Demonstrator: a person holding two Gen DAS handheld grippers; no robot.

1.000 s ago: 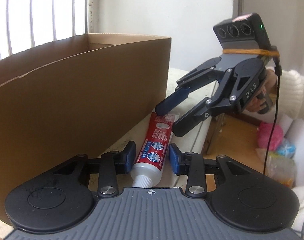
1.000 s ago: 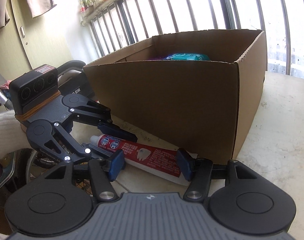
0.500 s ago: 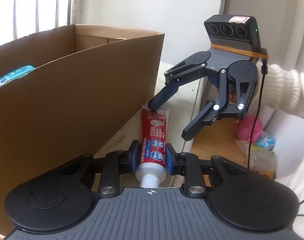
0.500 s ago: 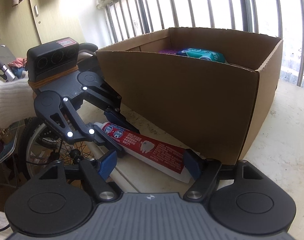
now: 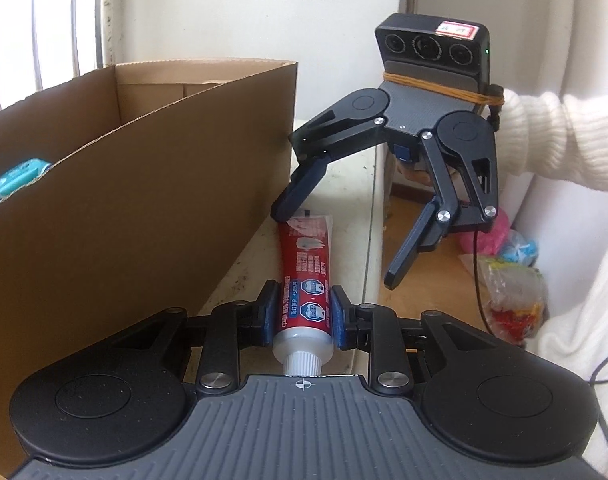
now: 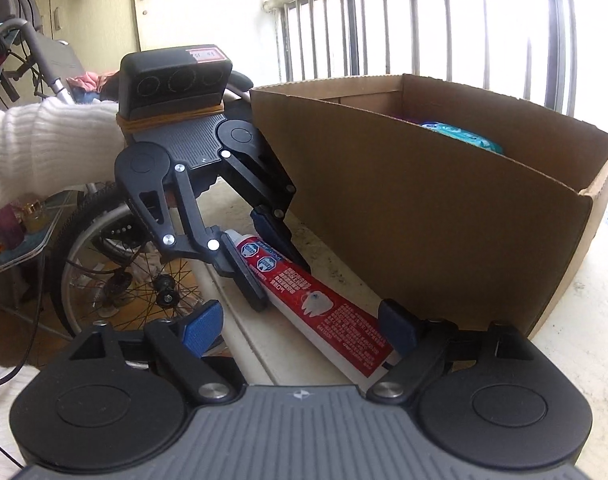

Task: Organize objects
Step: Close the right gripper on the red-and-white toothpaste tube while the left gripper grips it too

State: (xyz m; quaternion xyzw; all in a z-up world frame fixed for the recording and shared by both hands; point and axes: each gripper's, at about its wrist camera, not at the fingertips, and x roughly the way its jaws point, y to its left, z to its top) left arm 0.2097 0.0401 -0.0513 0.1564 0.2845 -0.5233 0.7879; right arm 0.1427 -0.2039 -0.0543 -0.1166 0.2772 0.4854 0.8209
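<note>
Tube changes hands beside the box

The box stands on the ledge, near its edge; the tube lies along the box's foot. The left gripper, a second ago only loosely around the cap end, now pinches it, while the right gripper is opening, its pads off the crimped end. I judge the left gripper boxes it next.
</note>
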